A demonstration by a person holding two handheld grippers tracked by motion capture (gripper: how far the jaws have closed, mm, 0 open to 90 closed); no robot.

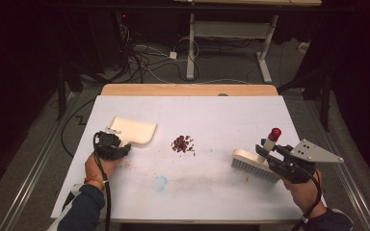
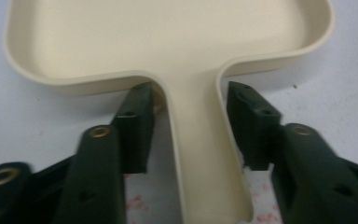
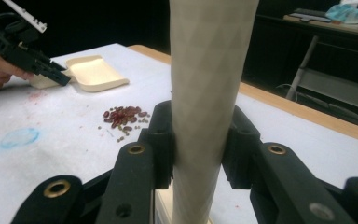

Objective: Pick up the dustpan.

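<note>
A cream dustpan (image 1: 134, 130) lies flat at the left of the white table top (image 1: 212, 120), its handle pointing toward me. My left gripper (image 1: 125, 147) straddles that handle. In the left gripper view the dustpan (image 2: 168, 37) has its handle between the black jaws of my left gripper (image 2: 189, 95), with a thin gap on each side. My right gripper (image 1: 266, 153) is shut on the pale handle of a brush (image 1: 253, 166), whose bristles rest on the table and whose tip is red. The brush handle (image 3: 205, 70) stands upright in the right gripper (image 3: 198, 135). A small pile of reddish beans (image 1: 183, 144) lies between them.
A blue smudge (image 1: 159, 183) and faint red stains mark the table near its front. The wooden far edge (image 1: 188, 89) borders the white top. Beyond it are cables on the floor and the legs of another desk (image 1: 191, 48).
</note>
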